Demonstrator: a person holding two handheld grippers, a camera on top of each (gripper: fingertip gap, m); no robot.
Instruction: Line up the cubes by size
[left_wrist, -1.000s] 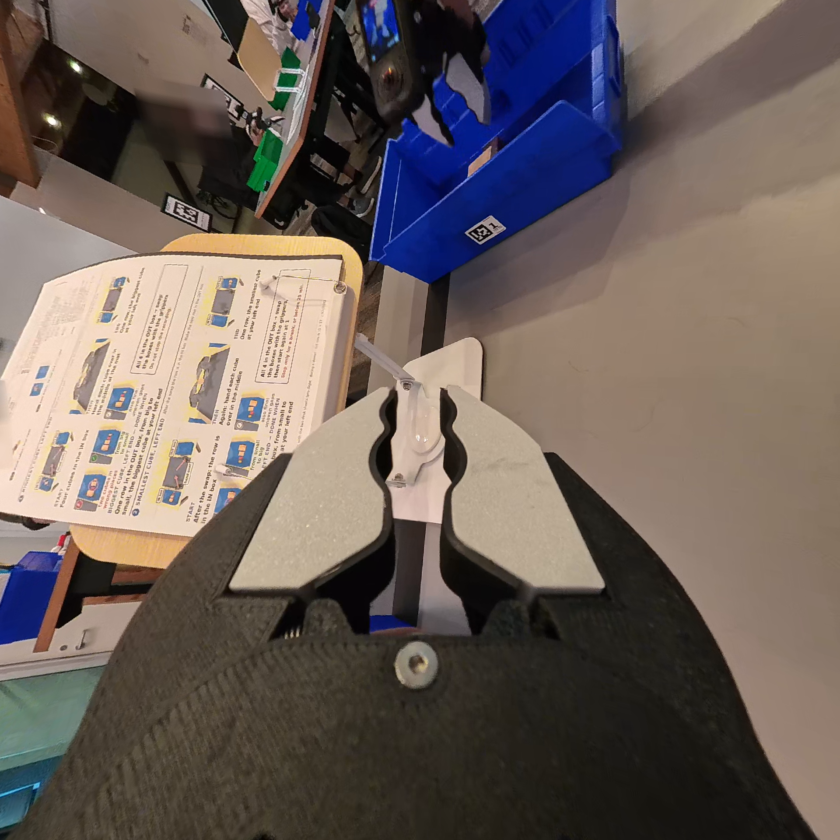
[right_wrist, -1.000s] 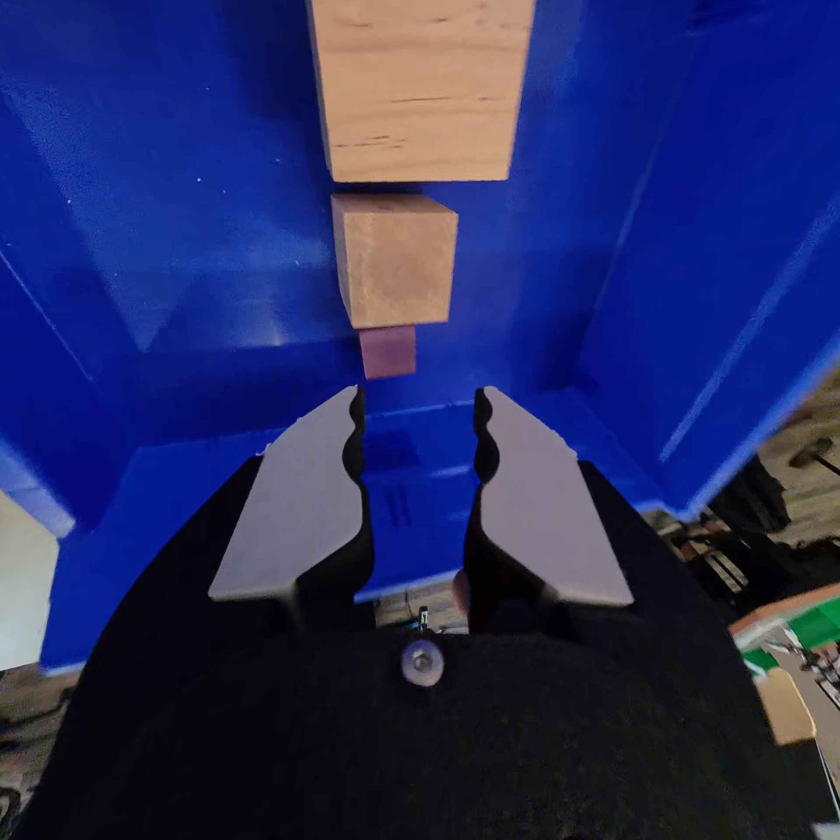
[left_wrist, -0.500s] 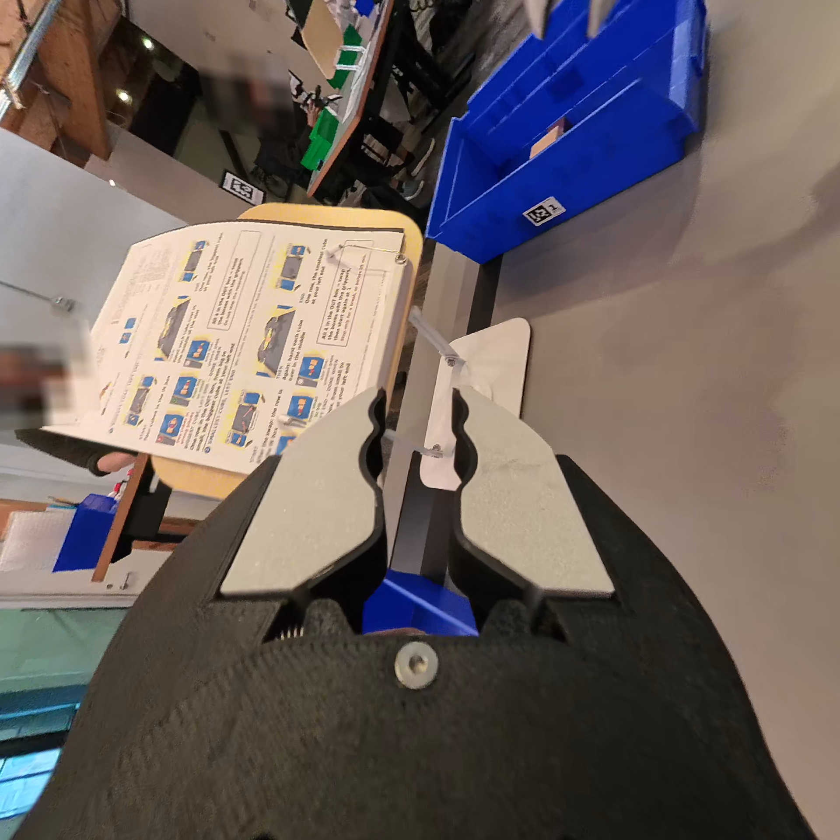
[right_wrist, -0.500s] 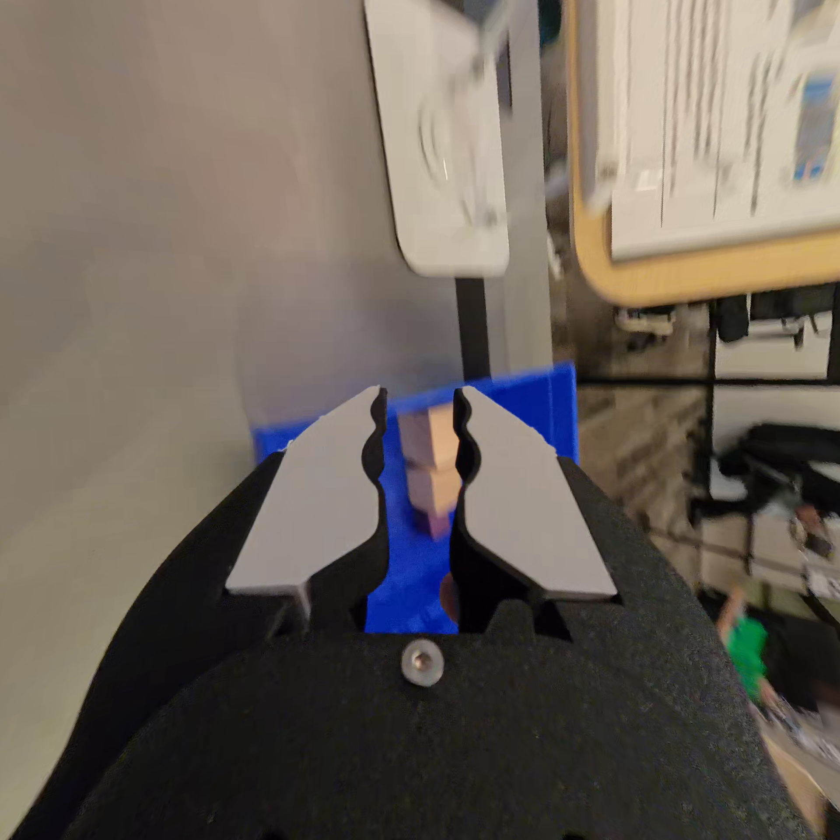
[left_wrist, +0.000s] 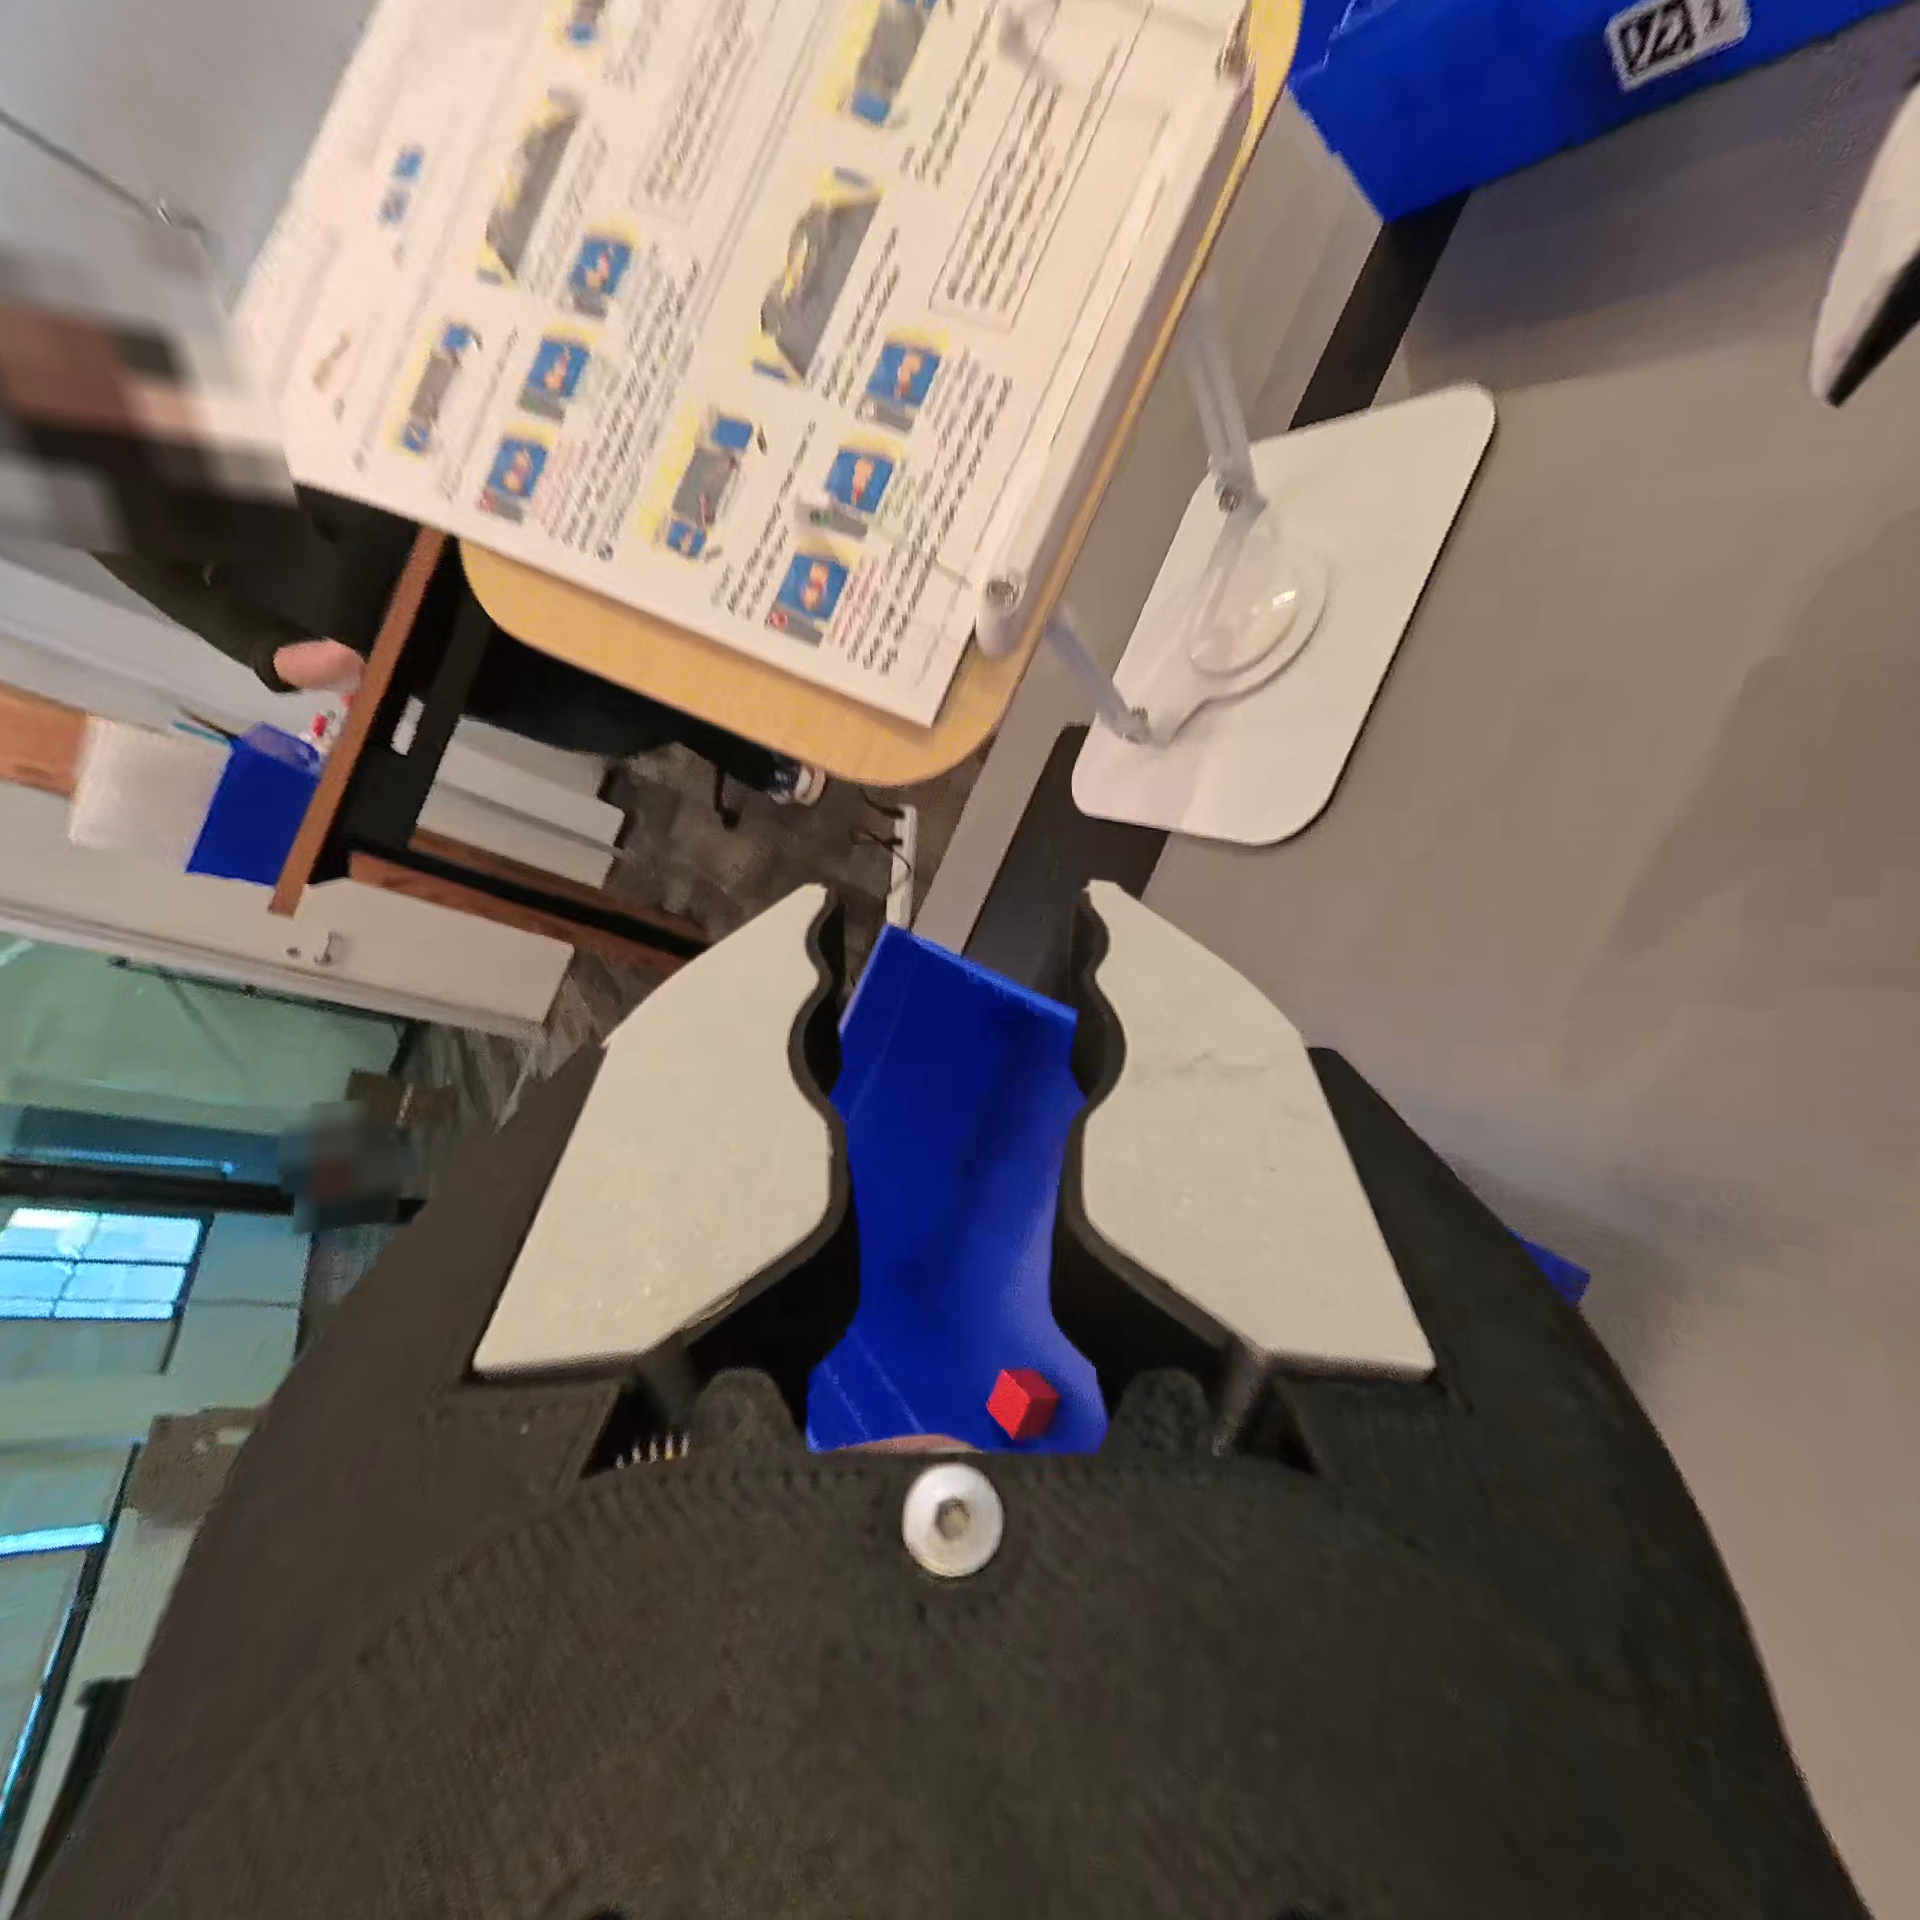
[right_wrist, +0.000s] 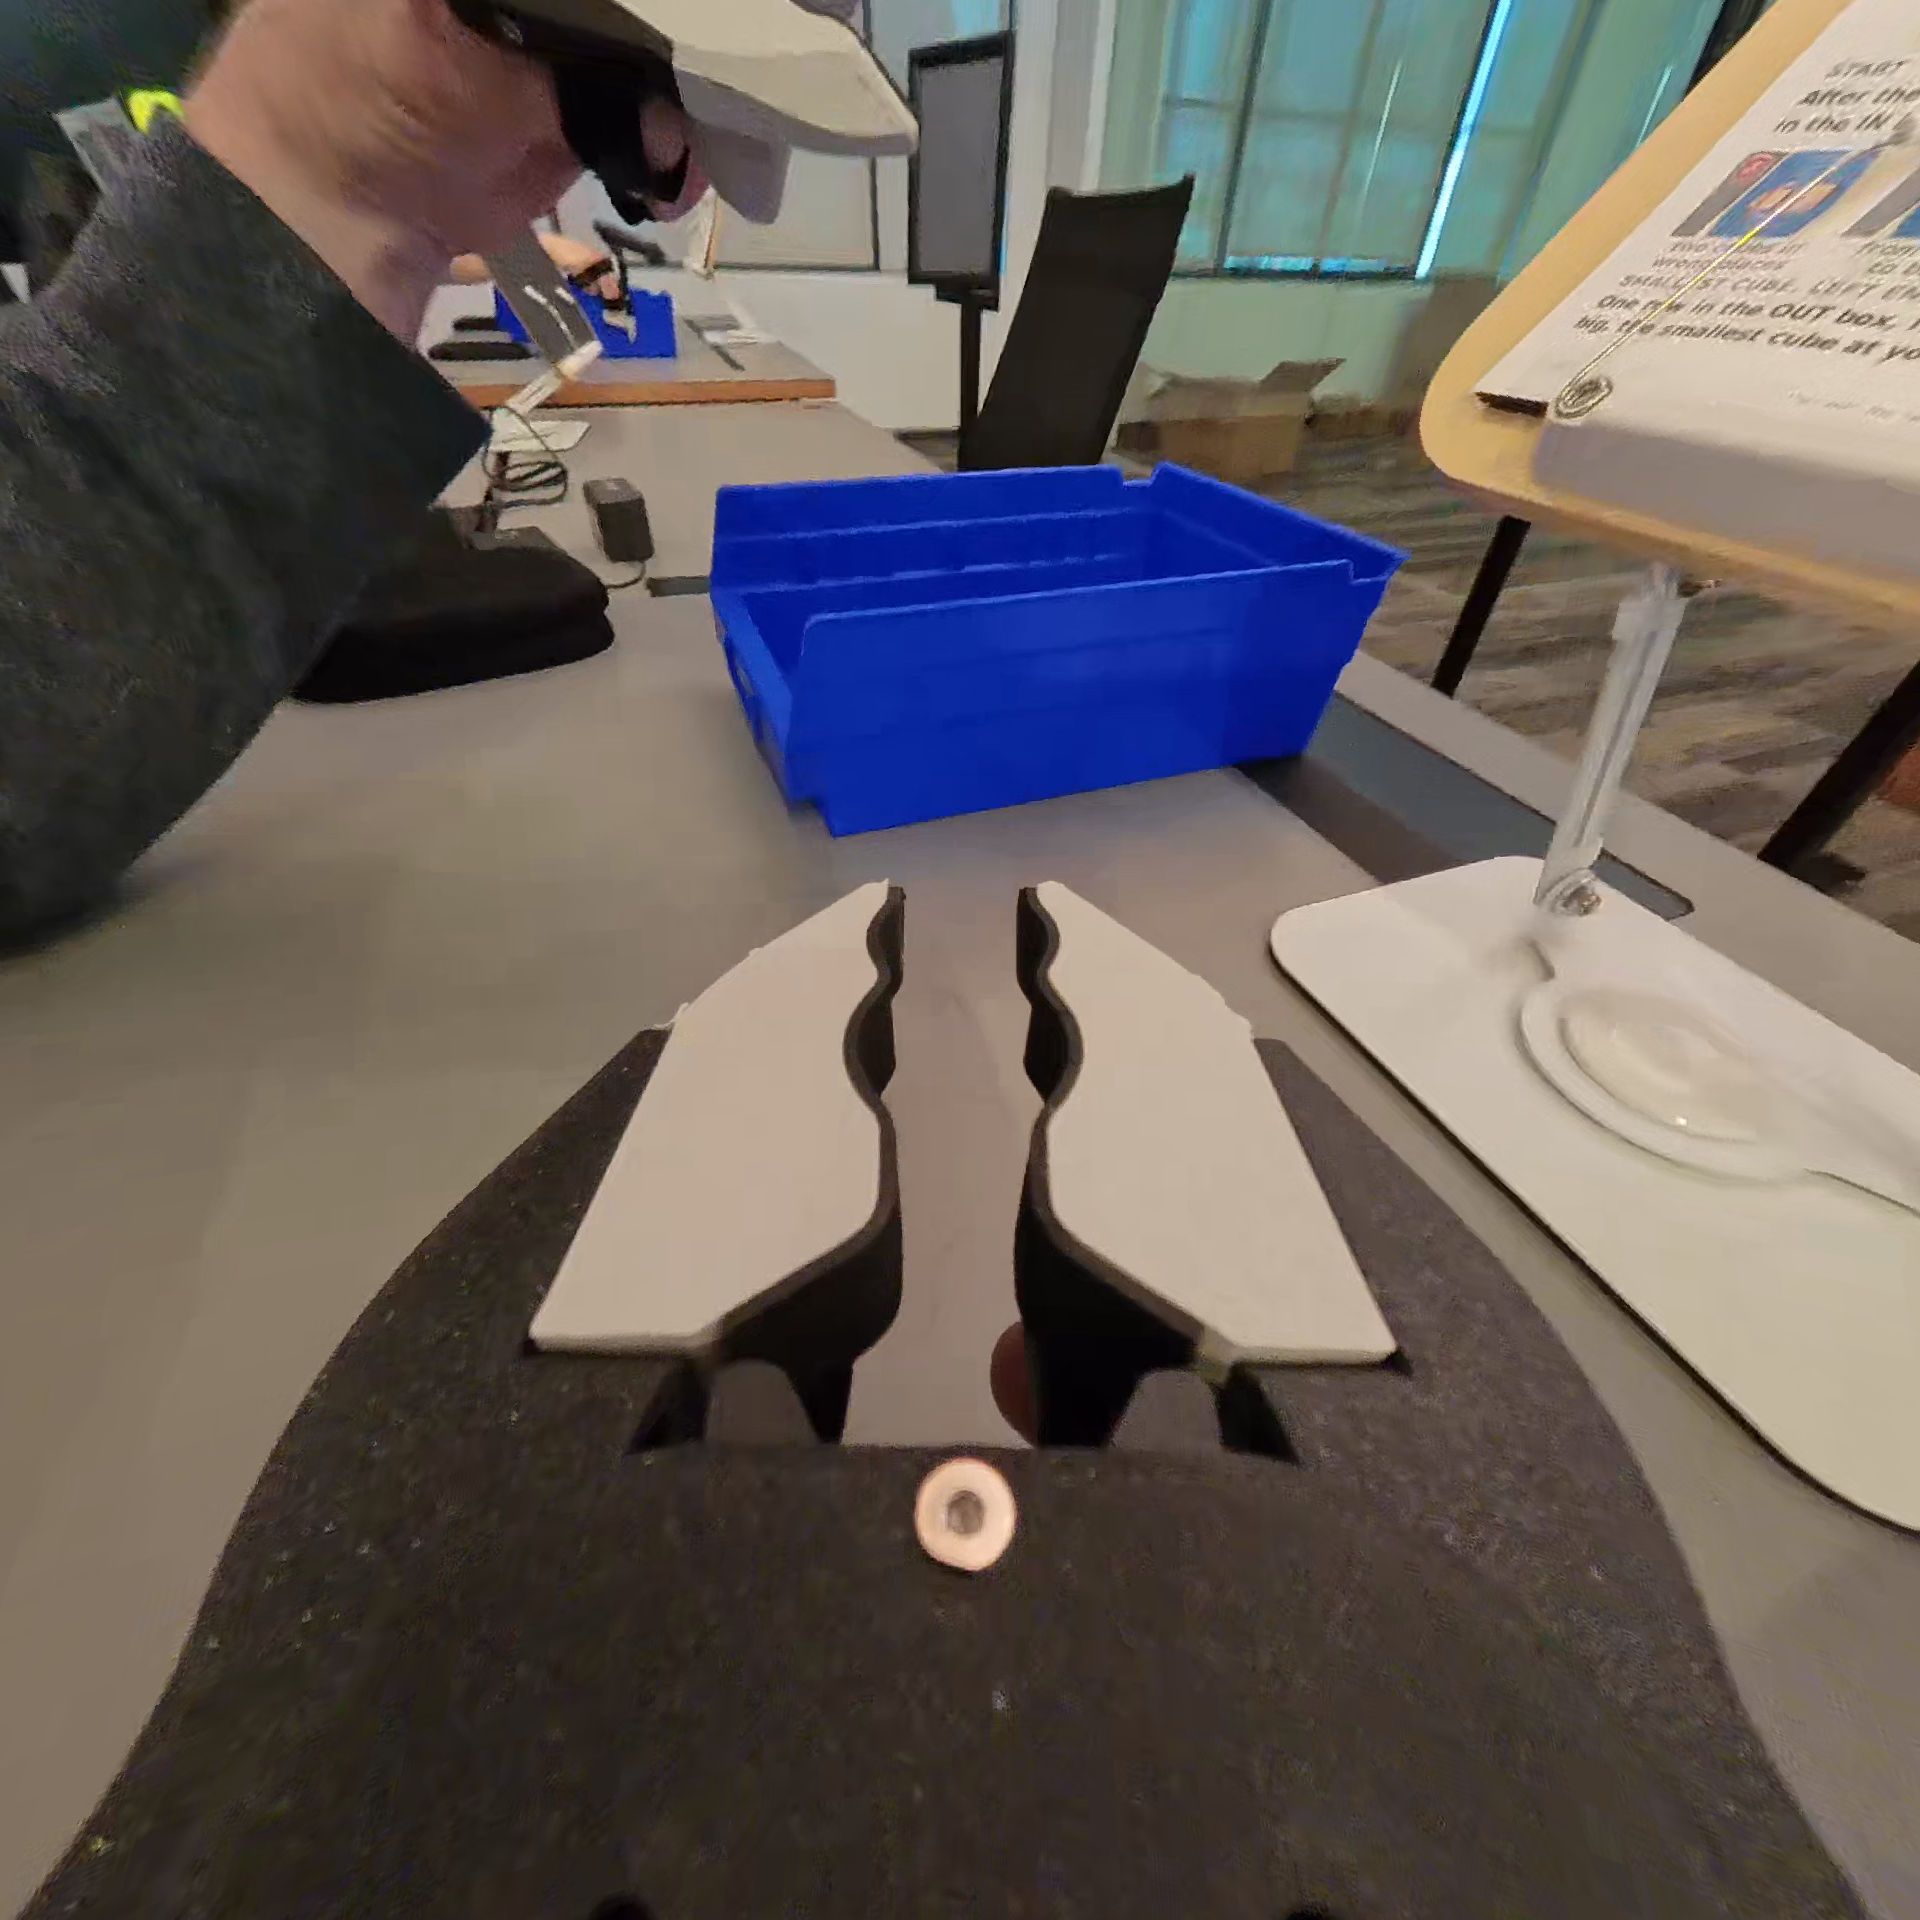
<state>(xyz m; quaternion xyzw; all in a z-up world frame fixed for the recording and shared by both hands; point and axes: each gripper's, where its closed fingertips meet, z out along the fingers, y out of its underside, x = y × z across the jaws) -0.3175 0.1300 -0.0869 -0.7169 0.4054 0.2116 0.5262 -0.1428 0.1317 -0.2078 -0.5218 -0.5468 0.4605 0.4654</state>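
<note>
Bins: two blue (right_wrist: 1039, 665) (left_wrist: 1507, 94); one red cube (left_wrist: 1021, 1403) visible.

Printed writing covers the instruction sheet (right_wrist: 1756, 249) on its tilted wooden board (right_wrist: 1621, 488); a black-and-white marker tag (left_wrist: 1673, 36) sits on the blue bin (left_wrist: 1475, 114).

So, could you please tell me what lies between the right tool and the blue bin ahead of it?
Nothing does: in the right wrist view, only bare grey table separates the open, empty right tool from the blue bin.
</note>
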